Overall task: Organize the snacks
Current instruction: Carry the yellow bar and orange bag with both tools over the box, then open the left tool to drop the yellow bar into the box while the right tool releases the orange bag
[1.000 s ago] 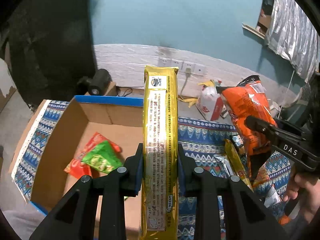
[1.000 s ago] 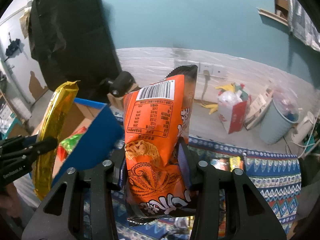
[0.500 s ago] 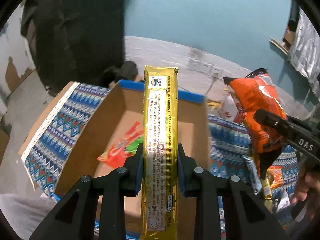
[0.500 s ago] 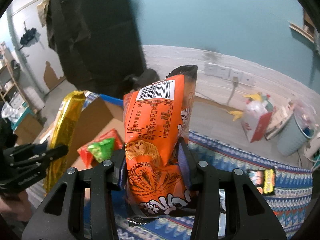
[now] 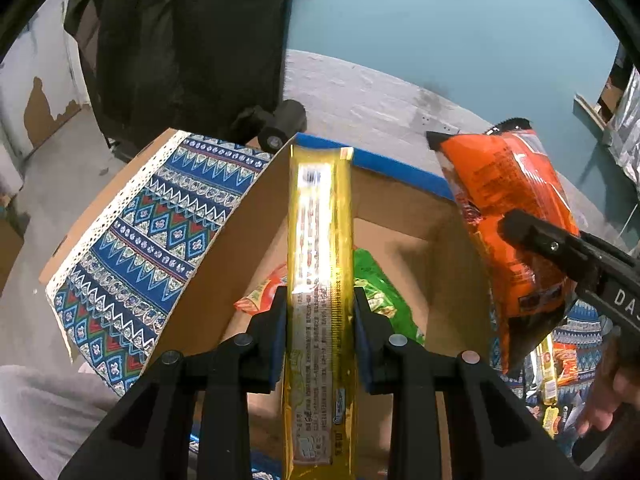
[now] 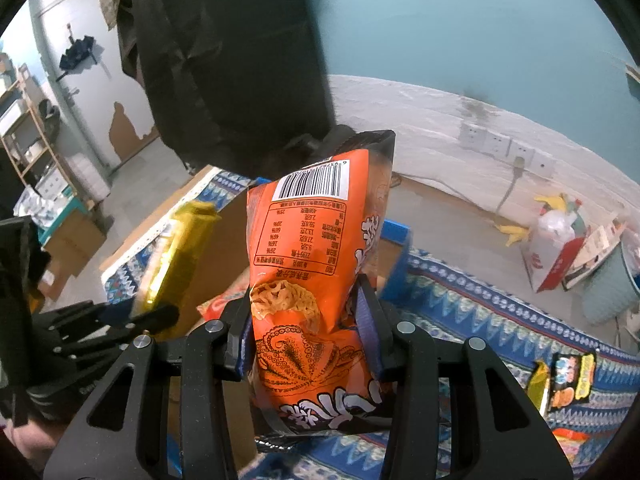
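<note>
Left gripper (image 5: 320,332) clenches stiff, slick gold pack (image 5: 320,264) mid-length, right gripper (image 6: 306,332) pinches light, crinkly orange bag (image 6: 316,280) low, both over cardboard box (image 5: 400,216); bag probably crushable.

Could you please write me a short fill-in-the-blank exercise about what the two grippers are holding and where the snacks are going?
1. The left gripper is shut on a long ____ packet.
2. The right gripper grips an ____ bag with a barcode.
3. A green packet lies inside the cardboard ____.
4. The cloth under the box is mostly ____ with zigzags.

Missing words: gold; orange; box; blue
</note>
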`<state>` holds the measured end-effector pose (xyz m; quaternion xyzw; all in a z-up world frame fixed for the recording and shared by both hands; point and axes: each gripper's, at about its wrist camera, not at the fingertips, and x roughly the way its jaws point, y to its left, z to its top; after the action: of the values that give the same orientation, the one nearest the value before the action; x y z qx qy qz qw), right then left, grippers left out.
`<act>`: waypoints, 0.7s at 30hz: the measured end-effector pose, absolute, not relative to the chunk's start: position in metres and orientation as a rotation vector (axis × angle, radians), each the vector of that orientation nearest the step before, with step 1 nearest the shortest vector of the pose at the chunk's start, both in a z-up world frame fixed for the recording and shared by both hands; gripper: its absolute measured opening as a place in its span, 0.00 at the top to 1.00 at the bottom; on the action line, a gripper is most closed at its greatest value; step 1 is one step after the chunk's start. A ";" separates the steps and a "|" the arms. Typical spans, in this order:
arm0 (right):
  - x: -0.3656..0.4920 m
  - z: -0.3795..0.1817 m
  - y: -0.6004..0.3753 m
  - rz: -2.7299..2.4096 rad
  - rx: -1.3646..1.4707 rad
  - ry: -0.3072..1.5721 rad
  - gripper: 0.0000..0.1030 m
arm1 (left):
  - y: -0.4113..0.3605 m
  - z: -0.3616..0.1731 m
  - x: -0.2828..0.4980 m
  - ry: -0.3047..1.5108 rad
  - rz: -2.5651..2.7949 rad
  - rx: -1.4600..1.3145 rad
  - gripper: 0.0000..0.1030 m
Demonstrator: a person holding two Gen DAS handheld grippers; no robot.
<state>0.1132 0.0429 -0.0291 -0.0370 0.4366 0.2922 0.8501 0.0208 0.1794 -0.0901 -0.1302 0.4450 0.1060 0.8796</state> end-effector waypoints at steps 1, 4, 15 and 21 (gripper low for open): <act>0.113 -0.030 0.047 0.620 -0.079 0.924 0.59 | 0.181 -0.091 0.021 0.928 0.228 -0.268 0.71; 0.113 -0.034 0.059 0.632 -0.079 0.938 0.59 | 0.187 -0.090 0.020 0.929 0.243 -0.279 0.59; 0.112 -0.042 0.095 0.659 -0.086 0.963 0.59 | 0.212 -0.082 0.001 0.907 0.295 -0.315 0.57; 0.112 -0.052 0.103 0.668 -0.091 0.988 0.59 | 0.221 -0.081 -0.006 0.907 0.313 -0.323 0.53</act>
<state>0.1118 0.1029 -0.0524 -0.0428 0.4652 0.3145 0.8263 -0.0058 0.2212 -0.0808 -0.1549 0.4343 0.1499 0.8746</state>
